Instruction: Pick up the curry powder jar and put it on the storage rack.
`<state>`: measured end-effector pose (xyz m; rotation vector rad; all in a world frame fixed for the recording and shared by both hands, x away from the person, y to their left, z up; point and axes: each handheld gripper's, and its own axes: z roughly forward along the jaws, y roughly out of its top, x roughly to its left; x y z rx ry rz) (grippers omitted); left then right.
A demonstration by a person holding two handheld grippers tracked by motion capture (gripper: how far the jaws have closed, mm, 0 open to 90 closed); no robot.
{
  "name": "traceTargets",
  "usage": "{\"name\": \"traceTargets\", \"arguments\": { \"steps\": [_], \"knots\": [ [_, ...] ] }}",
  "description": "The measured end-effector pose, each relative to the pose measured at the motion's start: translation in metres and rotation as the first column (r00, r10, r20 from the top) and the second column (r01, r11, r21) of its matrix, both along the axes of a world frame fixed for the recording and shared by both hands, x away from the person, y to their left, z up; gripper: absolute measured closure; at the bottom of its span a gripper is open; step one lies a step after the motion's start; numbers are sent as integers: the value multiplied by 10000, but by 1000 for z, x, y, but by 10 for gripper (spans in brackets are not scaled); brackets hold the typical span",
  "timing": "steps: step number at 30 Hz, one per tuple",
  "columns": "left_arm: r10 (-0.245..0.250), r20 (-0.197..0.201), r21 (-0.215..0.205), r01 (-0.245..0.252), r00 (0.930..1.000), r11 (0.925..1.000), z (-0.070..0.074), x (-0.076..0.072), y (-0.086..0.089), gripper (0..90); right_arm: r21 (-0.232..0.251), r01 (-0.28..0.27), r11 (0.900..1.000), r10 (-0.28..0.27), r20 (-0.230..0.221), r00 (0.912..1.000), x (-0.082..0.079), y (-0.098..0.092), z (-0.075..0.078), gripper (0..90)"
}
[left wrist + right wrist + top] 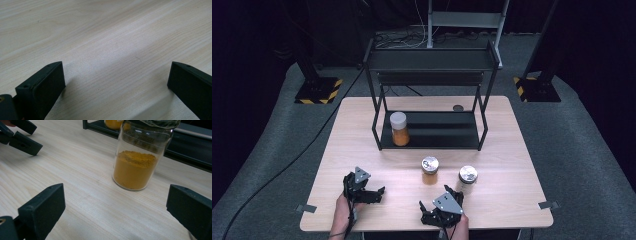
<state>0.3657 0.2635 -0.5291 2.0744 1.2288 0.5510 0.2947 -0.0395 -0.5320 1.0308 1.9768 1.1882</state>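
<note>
A glass jar of orange powder (430, 170) (134, 167) with a silver lid stands on the wooden table (502, 150) in front of the rack. A second silver-lidded jar (467, 178) stands to its right; its contents are unclear. A white-lidded jar of orange powder (399, 129) (113, 123) sits at the left of the black rack's lower shelf (442, 131). My left gripper (378, 195) (116, 75) is open over bare wood at the front left. My right gripper (440, 200) (116, 200) is open, a short way before the first jar, not touching it.
The black two-tier rack (432, 60) (180, 155) takes up the table's far middle. A small dark round object (458, 108) lies behind it. Two grey tabs (306, 208) mark the table's front corners. In the right gripper view, the left gripper's jaws show at upper left.
</note>
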Motion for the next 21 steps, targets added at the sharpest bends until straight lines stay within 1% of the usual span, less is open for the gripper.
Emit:
{"name": "traceTargets", "arguments": {
  "steps": [5, 13, 15, 21],
  "knots": [
    [-12, -101, -31, 11, 9999, 10000, 0, 1, 1, 8, -2, -27, 10000, 27, 6, 10000, 0, 0, 0, 16],
    [-12, -109, -38, 12, 9999, 10000, 0, 1, 1, 8, 5, 42, 10000, -42, -36, 10000, 0, 0, 0, 16],
    [11, -126, -116, -12, 9999, 9999, 0, 1, 1, 8, 5, 41, 10000, -41, -31, 10000, 0, 0, 0, 16],
    [13, -128, -115, -14, 9999, 9999, 0, 1, 1, 8, 2, -13, 10000, 13, -14, 10000, 0, 0, 0, 17]
  ]
}}
